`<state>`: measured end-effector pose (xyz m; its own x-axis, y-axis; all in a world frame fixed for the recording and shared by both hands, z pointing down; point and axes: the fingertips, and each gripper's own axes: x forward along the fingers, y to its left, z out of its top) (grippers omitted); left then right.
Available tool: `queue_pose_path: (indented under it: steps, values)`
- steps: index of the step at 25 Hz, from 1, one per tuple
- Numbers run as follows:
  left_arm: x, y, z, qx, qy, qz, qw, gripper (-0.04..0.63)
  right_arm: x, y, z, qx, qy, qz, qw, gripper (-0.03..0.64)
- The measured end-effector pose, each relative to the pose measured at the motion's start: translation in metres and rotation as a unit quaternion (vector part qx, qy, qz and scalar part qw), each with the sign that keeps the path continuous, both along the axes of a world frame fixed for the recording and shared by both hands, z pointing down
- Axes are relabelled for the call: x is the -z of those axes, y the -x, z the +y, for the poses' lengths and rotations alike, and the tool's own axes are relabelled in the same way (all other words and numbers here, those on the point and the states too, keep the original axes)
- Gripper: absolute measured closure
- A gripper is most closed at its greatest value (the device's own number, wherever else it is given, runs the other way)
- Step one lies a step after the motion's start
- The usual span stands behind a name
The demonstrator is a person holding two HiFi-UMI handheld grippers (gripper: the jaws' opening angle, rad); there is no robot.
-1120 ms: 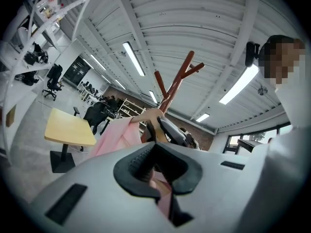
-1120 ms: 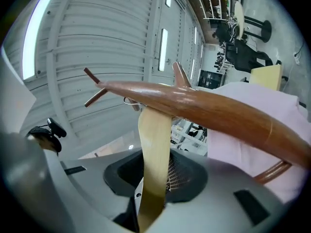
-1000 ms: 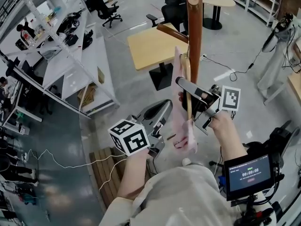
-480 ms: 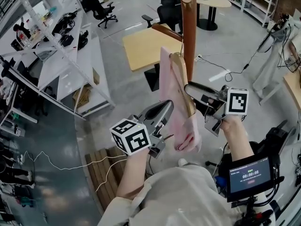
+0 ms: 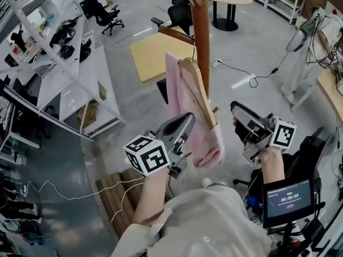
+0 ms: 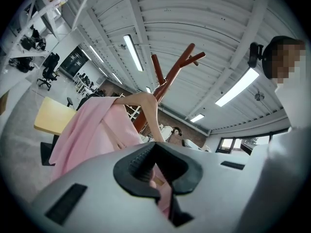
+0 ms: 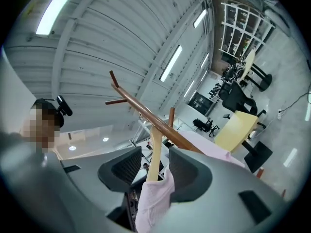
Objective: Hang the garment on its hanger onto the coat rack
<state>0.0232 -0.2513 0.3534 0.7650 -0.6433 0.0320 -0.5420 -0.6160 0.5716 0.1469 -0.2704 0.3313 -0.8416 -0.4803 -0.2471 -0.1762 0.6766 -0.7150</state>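
A pink garment (image 5: 182,106) hangs on a wooden hanger (image 5: 199,92), whose hook reaches up to a peg beside the brown coat rack pole (image 5: 202,42). My left gripper (image 5: 187,123) is at the garment's lower part, shut on pink fabric (image 6: 92,130) pinched between its pads. My right gripper (image 5: 239,126) sits to the right of the hanger, apart from it. Its jaws have just been opening and stand wide. The hanger arm (image 7: 154,152) and a fold of garment (image 7: 153,200) show in the gap between them, untouched by the pads. The rack's branches (image 7: 146,111) rise behind.
A yellow table (image 5: 153,52) and black office chairs (image 5: 179,15) stand behind the rack. White shelving (image 5: 69,68) runs along the left. A screen device (image 5: 286,199) is at lower right, a slatted wooden board (image 5: 115,197) at lower left, cables (image 5: 252,74) on the floor.
My right gripper has let go of the hanger and drawn away to the right and slightly down. The hanger and garment now hang by the rack. The left gripper has stayed put.
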Motion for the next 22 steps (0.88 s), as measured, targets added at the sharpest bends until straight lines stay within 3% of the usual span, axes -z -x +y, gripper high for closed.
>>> queue_pose_path:
  steps: [8, 15, 18, 22]
  values:
    - [-0.005, -0.004, -0.001, -0.008, 0.007, 0.010, 0.9999, 0.589, -0.002, -0.016, 0.008, -0.041, -0.008, -0.001, 0.999, 0.436]
    - [0.001, 0.003, 0.015, 0.021, -0.006, 0.026, 0.9994, 0.589, 0.016, 0.003, 0.017, -0.039, -0.054, 0.054, 0.996, 0.440]
    - [0.005, 0.018, 0.023, 0.044, -0.010, 0.036, 0.9983, 0.589, 0.028, 0.017, 0.017, -0.038, -0.070, 0.065, 0.995, 0.536]
    - [0.013, 0.043, 0.040, 0.082, -0.017, 0.048, 0.9953, 0.589, 0.055, 0.044, 0.024, -0.026, -0.113, 0.079, 0.990, 0.603]
